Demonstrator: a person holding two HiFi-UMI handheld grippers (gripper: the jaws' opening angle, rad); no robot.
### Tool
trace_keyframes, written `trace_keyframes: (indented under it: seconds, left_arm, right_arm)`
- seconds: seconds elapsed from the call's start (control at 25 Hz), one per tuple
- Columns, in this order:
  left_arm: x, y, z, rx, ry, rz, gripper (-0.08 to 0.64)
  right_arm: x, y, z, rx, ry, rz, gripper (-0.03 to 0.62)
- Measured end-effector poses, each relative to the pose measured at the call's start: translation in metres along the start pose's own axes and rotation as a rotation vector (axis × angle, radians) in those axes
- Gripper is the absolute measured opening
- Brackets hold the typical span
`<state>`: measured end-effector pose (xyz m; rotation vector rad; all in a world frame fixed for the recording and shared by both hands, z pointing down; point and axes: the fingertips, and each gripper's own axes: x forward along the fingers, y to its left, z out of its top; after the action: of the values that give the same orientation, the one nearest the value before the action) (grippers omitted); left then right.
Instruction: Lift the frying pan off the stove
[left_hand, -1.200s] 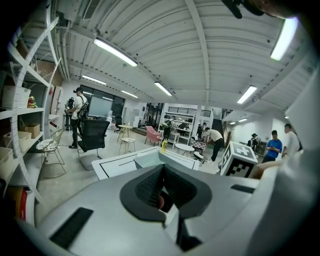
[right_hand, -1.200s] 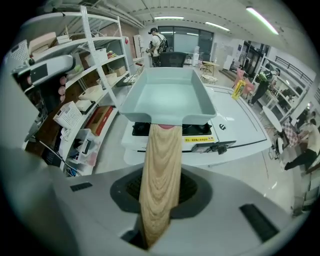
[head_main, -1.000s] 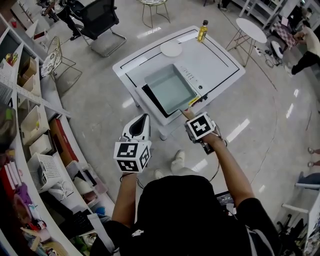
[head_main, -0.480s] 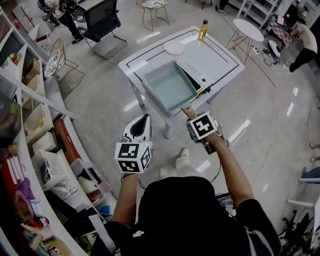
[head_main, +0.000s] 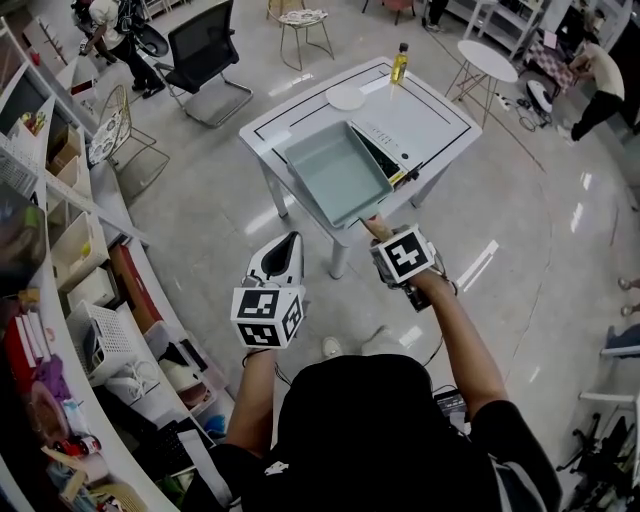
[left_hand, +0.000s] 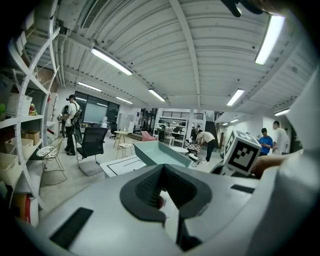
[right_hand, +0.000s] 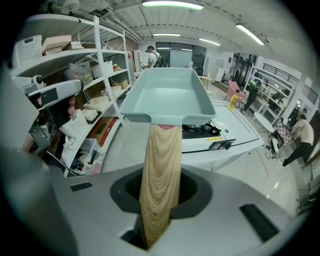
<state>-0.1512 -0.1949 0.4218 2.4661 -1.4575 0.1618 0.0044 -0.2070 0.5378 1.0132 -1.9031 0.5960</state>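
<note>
The pan (head_main: 335, 170) hangs tilted, clear of the stove (right_hand: 197, 129) on the worktop (head_main: 440, 115) — the lift looks done. The right tongs (right_hand: 160, 200) clamp its wooden handle (right_hand: 161, 165); the left tongs (left_hand: 162, 192) are closed, empty.

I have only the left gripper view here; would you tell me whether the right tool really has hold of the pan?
Observer: Yes. The right gripper view shows the right tool shut on the pan's wooden handle.
Operator: Thank you. Is it lifted yet?
Observer: It appears so. The pan sits above the burner, which shows bare under its near edge.
Operator: Is anything else close by that I should mind?
Observer: In the head view, a bottle and a white plate stand at the far side of the table, well apart from the pan.
</note>
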Motion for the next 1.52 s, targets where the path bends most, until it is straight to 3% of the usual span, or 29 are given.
trace_keyframes:
  seconds: [0.48,1.52]
  left_arm:
    - [-0.008,-0.027,0.006,-0.004,-0.02,0.02,0.011]
    - [-0.08,-0.174,-0.032,-0.004,-0.03,0.077,0.011]
  right_arm:
    - [-0.025,-0.001,-0.014,-0.022,-0.024,0.007,0.066]
    - [-0.111,0.002,-0.143,-0.084,-0.037,0.05,0.067]
